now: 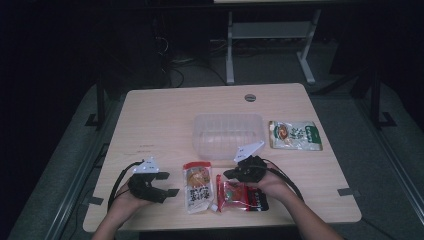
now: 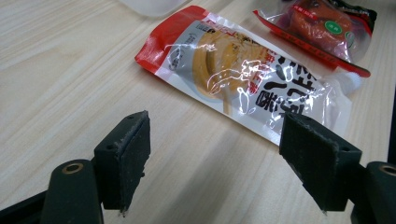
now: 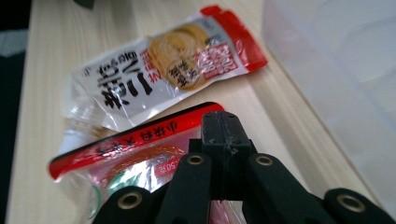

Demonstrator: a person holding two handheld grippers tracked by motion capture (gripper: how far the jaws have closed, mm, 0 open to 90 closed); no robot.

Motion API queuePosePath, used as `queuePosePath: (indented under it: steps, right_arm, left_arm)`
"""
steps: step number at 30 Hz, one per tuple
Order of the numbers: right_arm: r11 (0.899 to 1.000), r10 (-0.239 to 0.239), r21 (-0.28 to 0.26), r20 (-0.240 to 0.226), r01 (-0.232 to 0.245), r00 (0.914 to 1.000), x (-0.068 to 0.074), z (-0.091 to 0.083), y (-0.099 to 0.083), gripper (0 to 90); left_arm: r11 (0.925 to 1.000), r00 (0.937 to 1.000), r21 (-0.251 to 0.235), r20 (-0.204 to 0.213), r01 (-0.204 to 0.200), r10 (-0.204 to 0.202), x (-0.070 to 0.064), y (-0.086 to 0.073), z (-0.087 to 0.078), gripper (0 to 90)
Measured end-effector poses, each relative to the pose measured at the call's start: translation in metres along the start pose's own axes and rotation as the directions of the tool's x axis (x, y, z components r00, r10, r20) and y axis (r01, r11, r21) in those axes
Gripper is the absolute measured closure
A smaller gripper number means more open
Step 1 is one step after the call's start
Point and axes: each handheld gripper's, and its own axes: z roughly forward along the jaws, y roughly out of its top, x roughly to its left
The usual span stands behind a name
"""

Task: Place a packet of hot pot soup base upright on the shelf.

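Note:
A red-and-white noodle packet (image 1: pixel 198 186) lies flat near the table's front edge, with a red snack packet (image 1: pixel 241 196) just to its right. My left gripper (image 1: pixel 169 184) rests left of the noodle packet, open, its pads (image 2: pixel 128 156) wide apart and nothing between them; the noodle packet (image 2: pixel 243 79) lies ahead of it. My right gripper (image 1: pixel 229 174) hovers over the top edge of the red packet (image 3: pixel 140 158), jaws shut together (image 3: pixel 223 123) with nothing visibly pinched. The noodle packet (image 3: pixel 163 70) lies beyond it.
A clear plastic tub (image 1: pixel 227 134) stands in the middle of the table, its wall (image 3: pixel 336 79) close to my right gripper. A green-and-white packet (image 1: pixel 295 135) lies to the tub's right. A grommet hole (image 1: pixel 250 97) sits near the far edge.

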Motion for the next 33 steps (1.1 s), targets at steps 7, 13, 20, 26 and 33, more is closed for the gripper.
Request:
queuePosePath:
  steps: [7,13,20,26,33]
  right_arm:
    - [0.998,0.061,-0.032,-0.007,-0.061,0.9981,0.001,-0.025,-0.006,75.0]
    - [0.993,0.112,-0.044,0.016,-0.111,0.9936,0.002,-0.051,-0.025,60.3]
    - [0.986,0.161,-0.060,0.065,-0.157,0.9848,0.005,-0.072,-0.043,43.4]
    - [0.981,0.182,-0.081,0.086,-0.175,0.9795,0.006,-0.085,-0.056,39.3]
    - [0.973,0.218,-0.103,0.143,-0.205,0.9655,0.008,-0.101,-0.075,34.4]
  left_arm:
    - [0.9999,1.0000,0.012,0.001,-0.009,0.009,-0.002,0.002,0.000,30.2]
    - [1.0000,0.9999,-0.002,0.015,0.002,-0.002,-0.008,0.006,-0.004,36.9]
    - [0.9998,0.9988,0.004,0.047,0.018,-0.018,-0.011,0.009,-0.006,49.1]
    - [0.9996,0.9979,-0.006,0.059,0.029,-0.028,-0.014,0.014,-0.007,62.4]
    - [0.9998,0.9964,-0.013,0.084,0.015,-0.014,-0.015,0.024,-0.004,87.4]
